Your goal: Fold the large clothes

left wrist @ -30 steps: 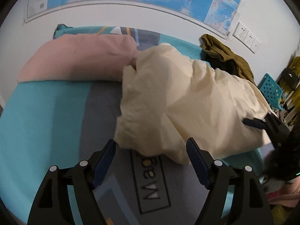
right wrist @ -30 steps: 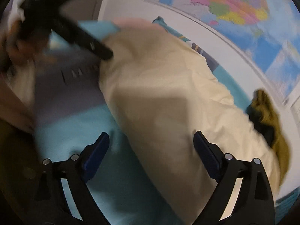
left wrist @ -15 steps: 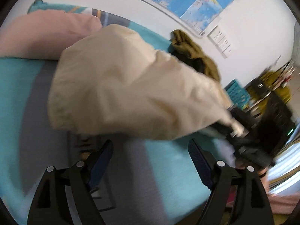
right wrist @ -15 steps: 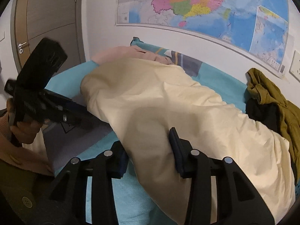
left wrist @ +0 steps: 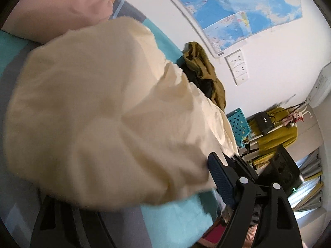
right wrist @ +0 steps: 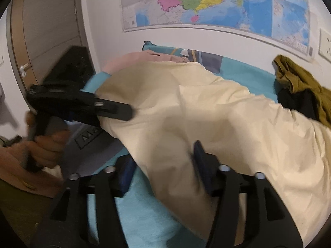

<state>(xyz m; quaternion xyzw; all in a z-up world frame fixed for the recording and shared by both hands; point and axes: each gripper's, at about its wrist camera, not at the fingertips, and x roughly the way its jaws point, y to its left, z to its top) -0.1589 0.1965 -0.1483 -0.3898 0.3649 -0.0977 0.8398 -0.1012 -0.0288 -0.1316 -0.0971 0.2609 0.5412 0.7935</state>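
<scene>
The right gripper (right wrist: 163,171) has the cream garment (right wrist: 206,119) between its jaws; they have just been opening after a squeeze, and the cloth fills the gap between them, though blur hides whether the pads press it. In the left wrist view the left gripper (left wrist: 132,188) stands with its jaws spread wide: its right finger shows clear beside the cloth's edge, and the left one is buried under the garment (left wrist: 107,103) (so a grip cannot be told, but the spread reads as open). From the right wrist view, that gripper (right wrist: 124,111) pokes its dark fingers at the garment's near left edge, carried by a hand (right wrist: 47,146) at the frame's left.

The garment lies in a long rumpled heap across the bed (right wrist: 144,210), which has a teal and grey cover. Beyond it, touching its far end, lies a pink pillow (left wrist: 55,14). To the right, an olive jacket (right wrist: 302,86) is bunched against the wall, just beside the cream cloth. A map (right wrist: 217,2) hangs above, sockets (left wrist: 238,66) beside it. A teal basket (left wrist: 240,124) stands past the bed's end.
</scene>
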